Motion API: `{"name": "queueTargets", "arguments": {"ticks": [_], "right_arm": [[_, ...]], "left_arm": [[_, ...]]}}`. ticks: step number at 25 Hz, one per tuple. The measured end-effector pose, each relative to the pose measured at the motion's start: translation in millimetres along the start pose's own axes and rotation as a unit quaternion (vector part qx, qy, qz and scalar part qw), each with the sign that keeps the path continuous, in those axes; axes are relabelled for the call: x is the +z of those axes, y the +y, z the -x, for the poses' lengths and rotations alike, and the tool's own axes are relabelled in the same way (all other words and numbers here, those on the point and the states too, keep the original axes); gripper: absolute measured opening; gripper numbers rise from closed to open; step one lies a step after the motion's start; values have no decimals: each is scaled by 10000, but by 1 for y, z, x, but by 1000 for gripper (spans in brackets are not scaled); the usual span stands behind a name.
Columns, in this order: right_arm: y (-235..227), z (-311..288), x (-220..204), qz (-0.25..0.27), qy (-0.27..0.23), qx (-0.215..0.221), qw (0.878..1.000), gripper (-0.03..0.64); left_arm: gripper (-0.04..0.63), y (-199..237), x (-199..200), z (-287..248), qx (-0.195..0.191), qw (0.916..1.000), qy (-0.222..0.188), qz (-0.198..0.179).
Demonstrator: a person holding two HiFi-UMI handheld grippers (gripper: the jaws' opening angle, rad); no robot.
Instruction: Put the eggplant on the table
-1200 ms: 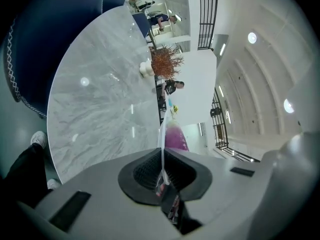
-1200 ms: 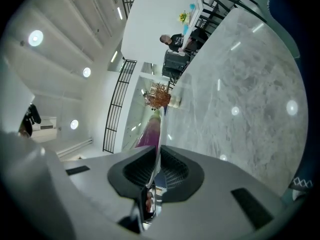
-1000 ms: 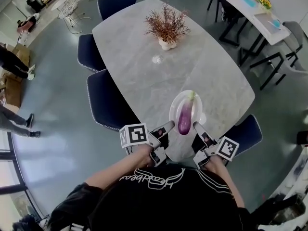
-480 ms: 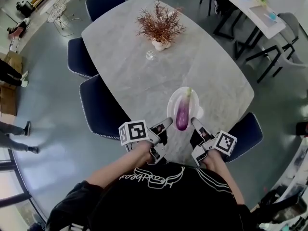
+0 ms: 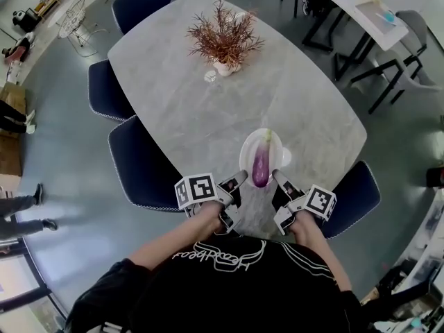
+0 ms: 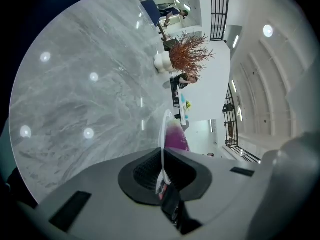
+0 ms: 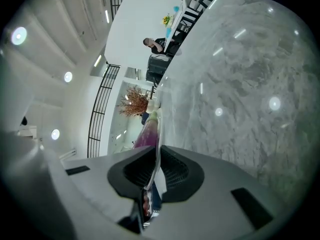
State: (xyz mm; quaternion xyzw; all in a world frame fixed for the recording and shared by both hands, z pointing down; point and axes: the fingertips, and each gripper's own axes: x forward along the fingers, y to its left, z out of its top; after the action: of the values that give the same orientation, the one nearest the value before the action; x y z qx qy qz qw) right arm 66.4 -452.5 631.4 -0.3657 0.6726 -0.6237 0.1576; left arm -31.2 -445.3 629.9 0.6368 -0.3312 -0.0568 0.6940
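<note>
I find the left gripper (image 5: pixel 239 180) and right gripper (image 5: pixel 277 177) fingers clamped on opposite rims of the round white plate (image 5: pixel 278 159), presumably to keep it level. The long purple eggplant (image 5: pixel 261 166) lies on it, at the grey marble surface's (image 5: pixel 201 103) near edge.

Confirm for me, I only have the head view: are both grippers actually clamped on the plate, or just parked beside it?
Observer: The left gripper is clamped. Its view shows the plate rim edge-on, pinched between the jaws.
Operator: Right one too?
Observer: Yes. The right gripper is shut on the rim the same way.
Operator: Anything else in the jaws?
Observer: No, only the rim. The right gripper view shows the eggplant just past the jaws, not between them.
</note>
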Motion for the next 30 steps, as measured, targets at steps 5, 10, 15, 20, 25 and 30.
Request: {"name": "queueTargets", "arguments": {"ticks": [5, 10, 15, 20, 25, 30], "right_arm": [[-20, -10, 2, -144, -42, -252, 9996, 34], [-31, -12, 2, -282, -69, -517, 9982, 35], [-38, -17, -1, -377, -59, -735, 9966, 35], [-42, -22, 0, -362, -101, -889, 9953, 34], [-44, -24, -2, -181, 11, -1055, 9943, 34], [-48, -27, -5, 46, 178, -1388, 9901, 35]], "left_arm": [[18, 16, 8, -11, 194, 9998, 32, 82], [18, 25, 8, -17, 306, 9993, 109, 177], [18, 33, 11, -19, 444, 9986, 147, 249], [18, 39, 17, -24, 465, 9982, 240, 305], [18, 44, 18, -24, 516, 9978, 291, 303], [20, 51, 19, -25, 571, 9971, 405, 308]]}}
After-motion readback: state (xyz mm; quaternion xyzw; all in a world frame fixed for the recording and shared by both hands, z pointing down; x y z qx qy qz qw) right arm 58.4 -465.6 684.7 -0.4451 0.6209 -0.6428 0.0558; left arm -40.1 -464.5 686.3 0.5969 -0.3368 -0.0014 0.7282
